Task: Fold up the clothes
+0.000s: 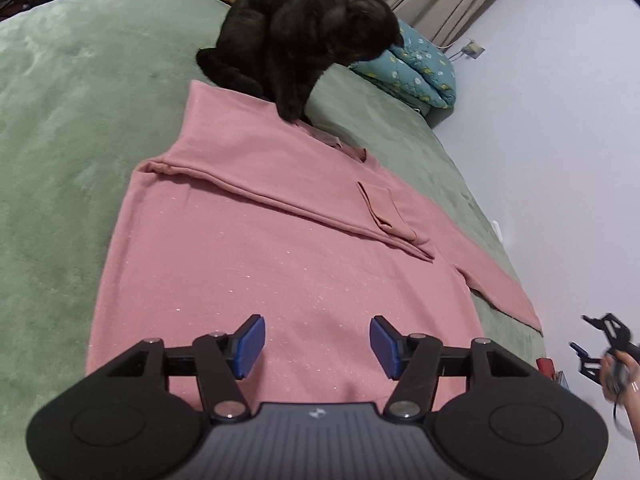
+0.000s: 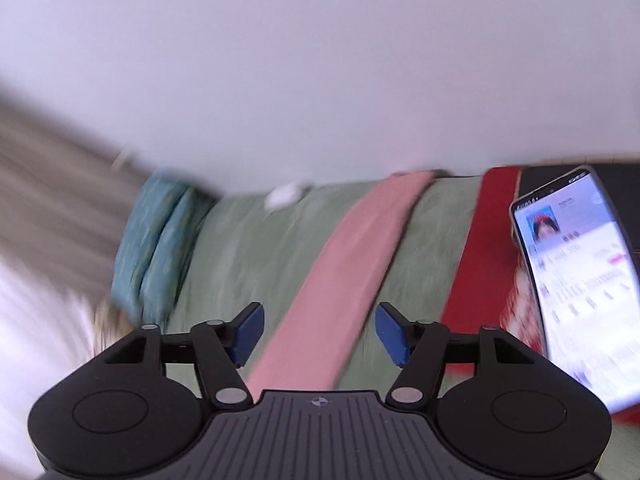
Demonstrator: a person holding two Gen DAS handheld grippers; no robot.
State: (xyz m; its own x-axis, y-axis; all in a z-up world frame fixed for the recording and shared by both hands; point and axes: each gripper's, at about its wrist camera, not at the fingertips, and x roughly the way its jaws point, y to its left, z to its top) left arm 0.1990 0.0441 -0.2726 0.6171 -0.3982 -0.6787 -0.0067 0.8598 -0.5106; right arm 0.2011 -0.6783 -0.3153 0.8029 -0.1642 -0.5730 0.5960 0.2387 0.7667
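you see a pink sweater (image 1: 256, 248) on a green bed (image 1: 60, 128), a black cat (image 1: 304, 36), a teal floral quilt (image 1: 420, 72), and blue pads (image 1: 252, 344).

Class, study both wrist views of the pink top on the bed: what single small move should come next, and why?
Probably bring the right gripper down onto the outstretched sleeve, jaws open. One sleeve is already folded across the pink top; this one still lies out over the green bedcover. A black cat rests a paw on the collar end, so go gently.
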